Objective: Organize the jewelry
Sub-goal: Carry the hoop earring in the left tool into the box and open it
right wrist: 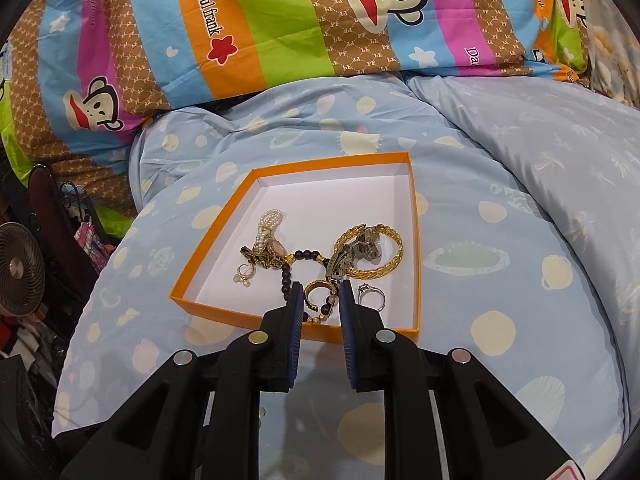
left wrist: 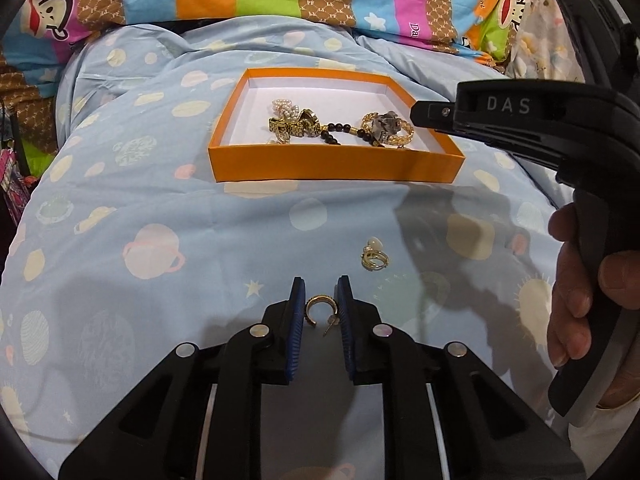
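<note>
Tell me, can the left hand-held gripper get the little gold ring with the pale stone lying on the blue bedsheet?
Probably yes: the gold ring with the pale stone lies uncovered just ahead-right of the left hand-held gripper, which already has a gold hoop earring between its fingers.

A bed is covered by a pale blue quilt (right wrist: pixel 500 208) printed with cream planets, ringed globes and small stars; soft folds are seen near its far edge. Along that far edge a striped pillow (right wrist: pixel 248 32) is laid, banded in orange, green, pink, blue and brown and printed with cartoon monkey faces. At the far right corner a paler floral cloth (right wrist: pixel 616 60) is glimpsed. Beyond the bed's left edge, a small round fan (right wrist: pixel 18 276) and dark clutter are seen in shadow. Hard shadows are cast on the quilt by light from above.
</note>
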Available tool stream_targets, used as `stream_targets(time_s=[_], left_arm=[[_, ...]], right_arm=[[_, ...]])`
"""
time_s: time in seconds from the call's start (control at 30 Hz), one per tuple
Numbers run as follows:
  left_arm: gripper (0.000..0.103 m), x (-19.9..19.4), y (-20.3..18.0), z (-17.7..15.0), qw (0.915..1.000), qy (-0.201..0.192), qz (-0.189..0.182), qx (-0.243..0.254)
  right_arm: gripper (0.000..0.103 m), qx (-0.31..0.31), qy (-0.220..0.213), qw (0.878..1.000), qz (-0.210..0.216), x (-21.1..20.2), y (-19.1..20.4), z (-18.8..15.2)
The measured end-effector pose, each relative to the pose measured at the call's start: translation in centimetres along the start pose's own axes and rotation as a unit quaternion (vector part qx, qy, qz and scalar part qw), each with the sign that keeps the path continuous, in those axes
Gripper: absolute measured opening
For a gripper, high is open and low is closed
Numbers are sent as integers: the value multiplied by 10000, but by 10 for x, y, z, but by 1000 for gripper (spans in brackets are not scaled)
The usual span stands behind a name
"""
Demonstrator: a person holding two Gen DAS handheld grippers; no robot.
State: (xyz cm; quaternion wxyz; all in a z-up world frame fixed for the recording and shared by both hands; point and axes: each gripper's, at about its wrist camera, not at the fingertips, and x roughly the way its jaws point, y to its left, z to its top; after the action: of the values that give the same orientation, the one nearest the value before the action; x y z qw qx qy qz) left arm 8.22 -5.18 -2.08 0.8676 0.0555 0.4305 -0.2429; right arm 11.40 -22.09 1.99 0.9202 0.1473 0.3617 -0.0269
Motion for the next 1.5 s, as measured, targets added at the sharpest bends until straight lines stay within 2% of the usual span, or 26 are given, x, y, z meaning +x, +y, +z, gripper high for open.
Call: stream_targets(time_s=[0.17,0.33,0.47,0.63,0.7,0.77,0.87,1.13,1.2,1.23,1.27,1.37,1.5], left_arm=[[16,-13,5,16,9998,-197,-14,-82],[16,-15,16,65,9980,-589,206,-97],[16,5,24,109,9968,-735,311,-104],[16,45,31,144,9972,-619,378,-164],[16,60,35,148,9985,-470,228,-192],[17,73,39,149,9987,-376,146,-303],[23,81,43,146,9988,-280,203,-346],[23,91,24,124,9991,12,422,57],[16,91,24,125,9993,34,383,32],[4,92,24,126,9995,80,299,-18],[0,92,25,126,9996,109,252,-61],[0,88,25,126,9997,114,192,-31],[0,65,29,124,9998,-104,53,-134]], right_arm=[[17,-42,-56,10000,-33,-1,-1,6],[17,-136,-70,9999,-67,8,1,19],[17,-137,-55,9998,-107,24,2,32],[18,-180,124,9995,-243,51,-1,41],[18,-143,123,9995,-258,57,-5,40],[23,-117,77,9995,-292,58,-7,37],[23,-75,60,9996,-247,54,-9,35],[23,-100,-44,9998,-160,37,-6,30],[23,-112,-49,9998,-157,36,-5,30],[23,-114,-44,9998,-159,36,-4,29],[23,-112,-38,9998,-161,36,-4,29],[23,-102,-31,9998,-145,34,-5,29],[23,-152,11,9999,-70,24,-3,21]])
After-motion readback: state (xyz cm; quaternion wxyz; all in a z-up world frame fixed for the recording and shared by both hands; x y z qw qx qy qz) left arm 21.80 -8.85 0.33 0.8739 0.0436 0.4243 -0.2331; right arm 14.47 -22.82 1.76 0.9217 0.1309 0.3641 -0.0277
